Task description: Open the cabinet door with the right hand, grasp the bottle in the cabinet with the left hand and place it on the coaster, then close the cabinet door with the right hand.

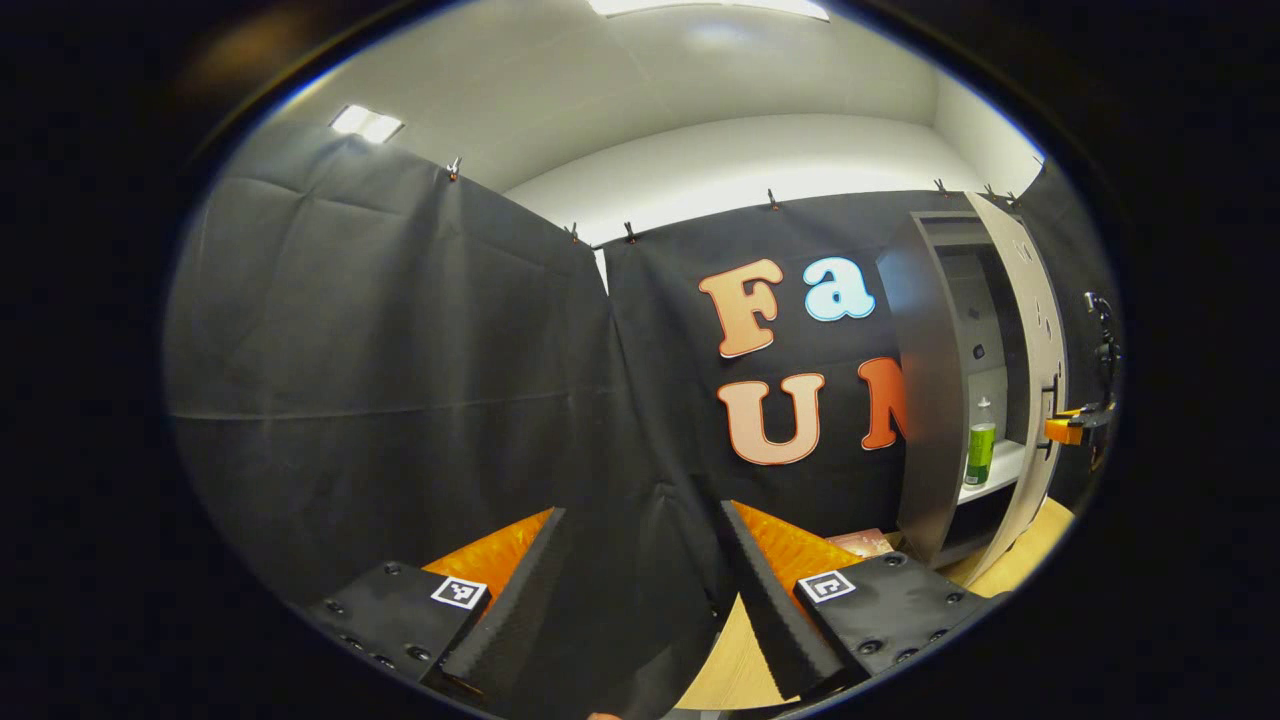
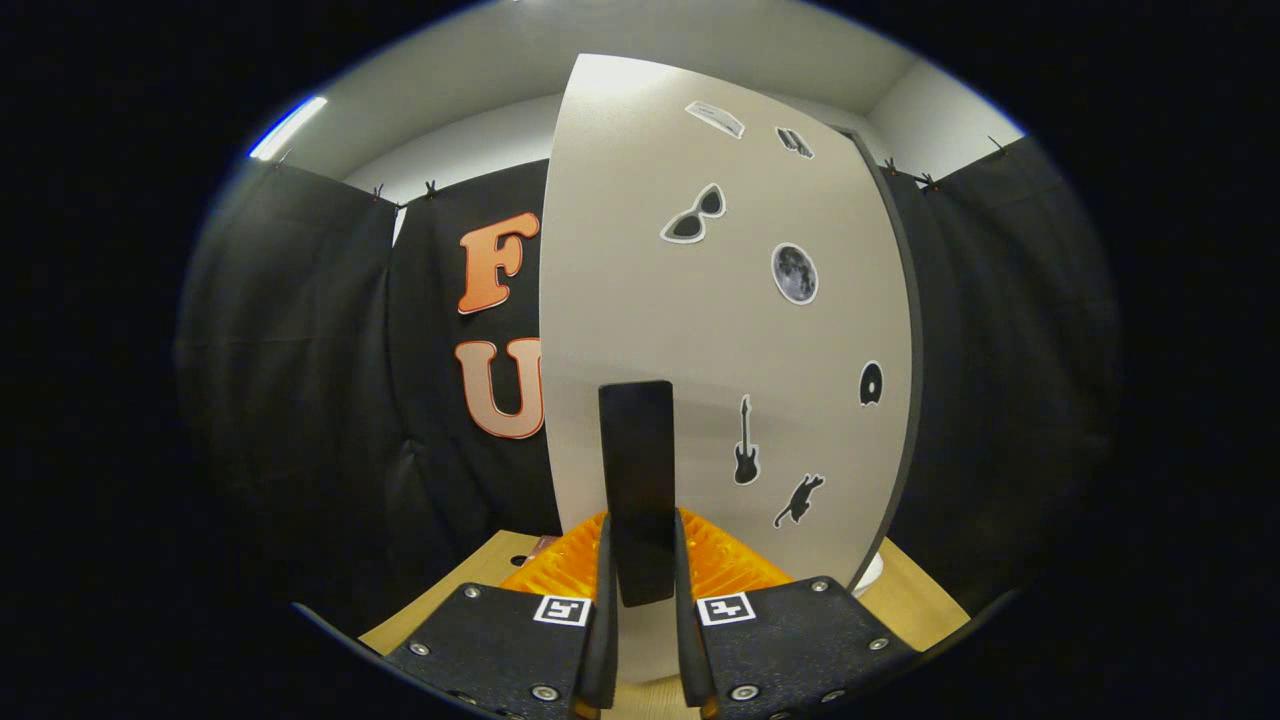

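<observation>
The right gripper (image 2: pixel 640 640) pinches the handle (image 2: pixel 637 490) of the open door (image 2: pixel 720 340), the left gripper (image 1: pixel 640 590) is spread, and the bottle (image 1: pixel 979 450) stands on the cabinet (image 1: pixel 925 400) shelf.

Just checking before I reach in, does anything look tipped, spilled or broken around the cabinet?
Nothing stands out. The bottle stands upright on its shelf inside the cabinet, with no spill around it. The door is swung open, and the right hand-held gripper is shut on its handle. The stickers on the door look intact.
</observation>
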`<act>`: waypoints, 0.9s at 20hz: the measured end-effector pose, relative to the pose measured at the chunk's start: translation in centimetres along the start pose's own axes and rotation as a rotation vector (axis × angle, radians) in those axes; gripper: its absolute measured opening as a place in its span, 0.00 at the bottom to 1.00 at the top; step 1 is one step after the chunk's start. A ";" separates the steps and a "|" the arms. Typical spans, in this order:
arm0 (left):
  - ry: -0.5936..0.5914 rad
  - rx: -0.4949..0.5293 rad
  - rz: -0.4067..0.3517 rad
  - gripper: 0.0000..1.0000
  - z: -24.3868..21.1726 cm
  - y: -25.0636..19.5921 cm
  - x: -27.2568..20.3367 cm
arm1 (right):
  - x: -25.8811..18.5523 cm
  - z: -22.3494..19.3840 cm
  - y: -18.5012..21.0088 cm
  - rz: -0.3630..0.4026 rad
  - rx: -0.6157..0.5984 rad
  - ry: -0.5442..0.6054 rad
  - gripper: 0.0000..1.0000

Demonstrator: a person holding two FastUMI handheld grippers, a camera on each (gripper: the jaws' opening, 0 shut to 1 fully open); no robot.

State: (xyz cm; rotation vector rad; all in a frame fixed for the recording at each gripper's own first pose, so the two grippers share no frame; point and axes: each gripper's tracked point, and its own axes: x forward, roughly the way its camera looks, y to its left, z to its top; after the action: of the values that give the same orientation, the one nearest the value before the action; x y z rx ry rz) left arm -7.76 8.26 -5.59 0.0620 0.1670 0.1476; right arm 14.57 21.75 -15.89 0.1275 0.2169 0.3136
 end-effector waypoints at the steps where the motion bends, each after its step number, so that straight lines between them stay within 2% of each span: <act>1: -0.001 -0.003 -0.009 0.98 0.0 -0.3 0.1 | -0.4 -0.1 -0.4 -0.007 -0.002 -0.001 0.24; 2: -0.004 -0.006 -0.016 0.96 0.0 -0.6 0.2 | -0.8 -0.1 -0.7 -0.014 -0.002 -0.001 0.24; 4: -0.010 -0.009 -0.035 0.99 0.2 -1.3 0.6 | -1.4 -0.3 -1.5 -0.028 0.004 -0.001 0.24; 5: -0.013 -0.011 -0.048 0.99 0.2 -1.8 0.8 | -1.8 -0.3 -1.8 -0.032 0.008 0.001 0.20; 7: -0.017 -0.016 -0.074 0.99 0.2 -3.0 1.5 | -2.4 -0.4 -2.5 -0.053 0.013 -0.001 0.20; 9: -0.021 -0.020 -0.104 0.99 0.5 -4.1 2.1 | -2.8 -0.4 -3.2 -0.078 -0.003 -0.004 0.15; 12: -0.023 -0.031 -0.158 0.99 0.5 -6.8 3.3 | -3.7 -0.5 -4.4 -0.108 -0.001 0.000 0.13; 15: -0.014 -0.051 -0.218 0.99 -0.1 -9.9 4.3 | -5.2 -0.6 -5.9 -0.139 0.001 0.001 0.07; 18: -0.009 -0.055 -0.258 0.99 -0.2 -12.0 4.9 | -6.3 -0.7 -7.6 -0.184 0.003 0.002 0.07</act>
State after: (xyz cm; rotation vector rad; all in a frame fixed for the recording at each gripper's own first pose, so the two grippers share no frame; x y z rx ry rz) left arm -1.29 -2.87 -7.46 -0.0141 0.1604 -0.1057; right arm 10.75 12.62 -16.55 0.1090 0.2291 0.1309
